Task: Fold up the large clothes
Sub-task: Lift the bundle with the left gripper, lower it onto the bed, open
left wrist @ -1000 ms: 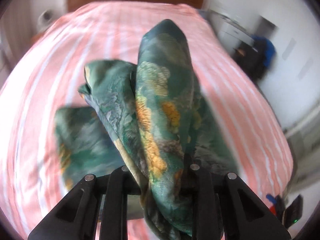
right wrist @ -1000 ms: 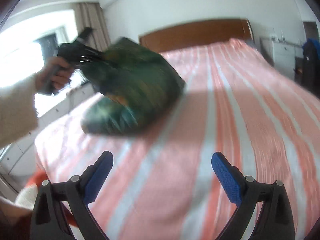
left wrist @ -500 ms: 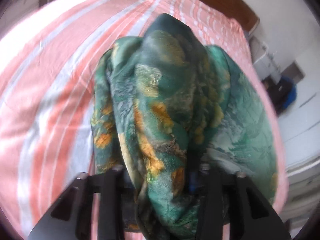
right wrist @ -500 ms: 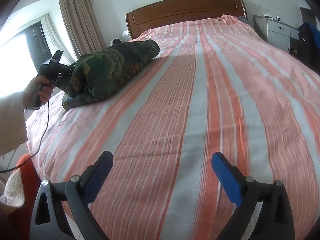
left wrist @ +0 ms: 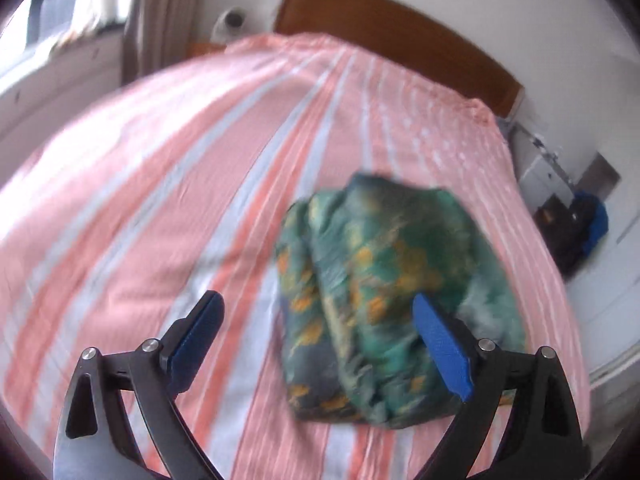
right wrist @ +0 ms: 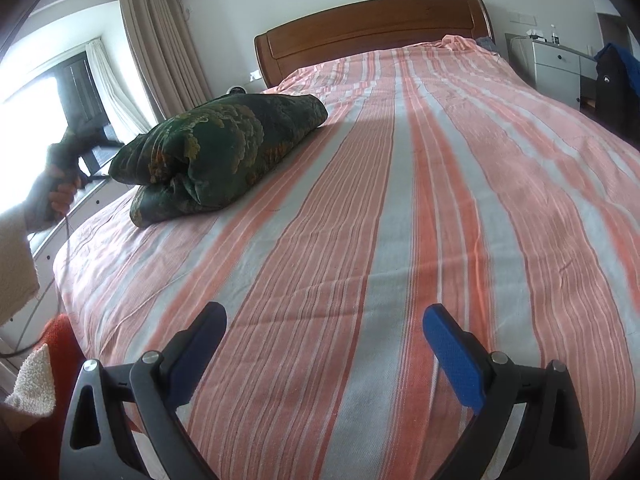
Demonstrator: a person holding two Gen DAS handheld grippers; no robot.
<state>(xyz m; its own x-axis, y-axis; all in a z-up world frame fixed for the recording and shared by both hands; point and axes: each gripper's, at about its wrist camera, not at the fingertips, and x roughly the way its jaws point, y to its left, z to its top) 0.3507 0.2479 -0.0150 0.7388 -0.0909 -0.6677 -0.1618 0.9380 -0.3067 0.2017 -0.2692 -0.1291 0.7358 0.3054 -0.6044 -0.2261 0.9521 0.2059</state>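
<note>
Change since earlier: green floral-print folded garment (left wrist: 384, 296), which hung pinched in the left claw a second ago, now lies free on the bed; the left claw has let go and drawn back from it.
Left claw (left wrist: 318, 340): black fingers with blue pads, jaws opening and already wide; nothing is pressed between them, and the garment lies just beyond the tips.
Right claw (right wrist: 324, 350): jaws spread wide and empty, hovering low over the near part of the bed.
Bed cover: salmon-and-grey striped sheet (right wrist: 400, 220), slightly creased, stretching away from both claws.
Garment: a thick rolled bundle, dark green with yellow-orange flowers, resting on the sheet near the bed's left edge in the right wrist view (right wrist: 224, 156).
Person: a hand (right wrist: 60, 196) in a cream fleecy sleeve holds the left tool's handle, beside the bundle.
Far end: brown wooden headboard (right wrist: 376, 36) against a white wall, beige curtains (right wrist: 160, 52) by the window, white drawer unit (right wrist: 556, 68) at right.
</note>
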